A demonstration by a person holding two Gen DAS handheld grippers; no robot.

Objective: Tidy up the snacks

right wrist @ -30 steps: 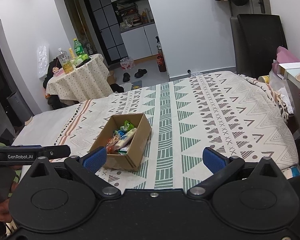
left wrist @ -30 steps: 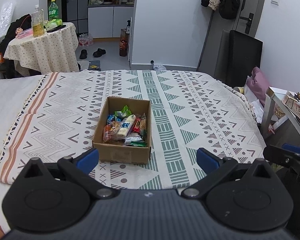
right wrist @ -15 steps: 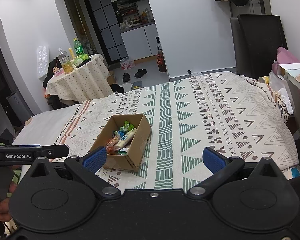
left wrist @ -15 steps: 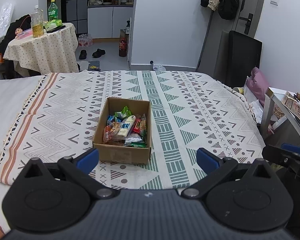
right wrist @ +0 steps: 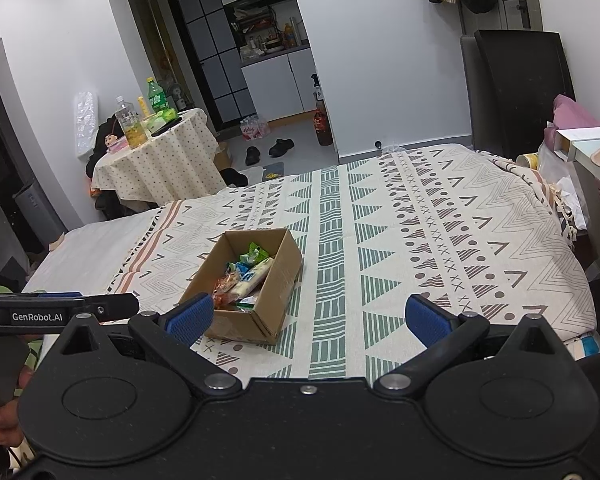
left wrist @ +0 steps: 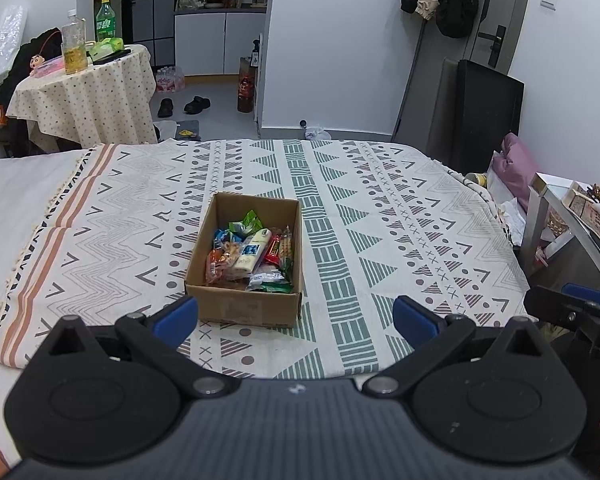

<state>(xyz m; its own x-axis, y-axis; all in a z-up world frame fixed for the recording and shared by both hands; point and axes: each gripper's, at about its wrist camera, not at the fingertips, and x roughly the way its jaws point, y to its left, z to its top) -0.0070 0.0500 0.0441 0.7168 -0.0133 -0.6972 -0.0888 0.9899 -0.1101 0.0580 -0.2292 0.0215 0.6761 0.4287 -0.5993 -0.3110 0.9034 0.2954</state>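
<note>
- Left wrist view: the left gripper [left wrist: 296,318] with blue-padded black fingers hangs low over the near edge of the cream blanket with green and brown geometric patterns [left wrist: 380,216], its tongs spread wide apart and holding nothing.
- Just beyond and between the fingertips stands the open brown cardboard box [left wrist: 242,308], upright on the blanket, filled with mixed snack packets in bright wrappers [left wrist: 250,258].
- Far left stands a round table under a dotted cloth [left wrist: 84,100].
- Right wrist view: the right gripper [right wrist: 306,316] likewise has its tongs wide apart and empty.
- The same cardboard box [right wrist: 278,284] sits ahead, left of centre, its near corner beside the left blue pad [right wrist: 190,316]; the snack packets [right wrist: 242,276] lie inside.
- The left gripper's black arm [right wrist: 60,312] shows at the left edge.
</note>
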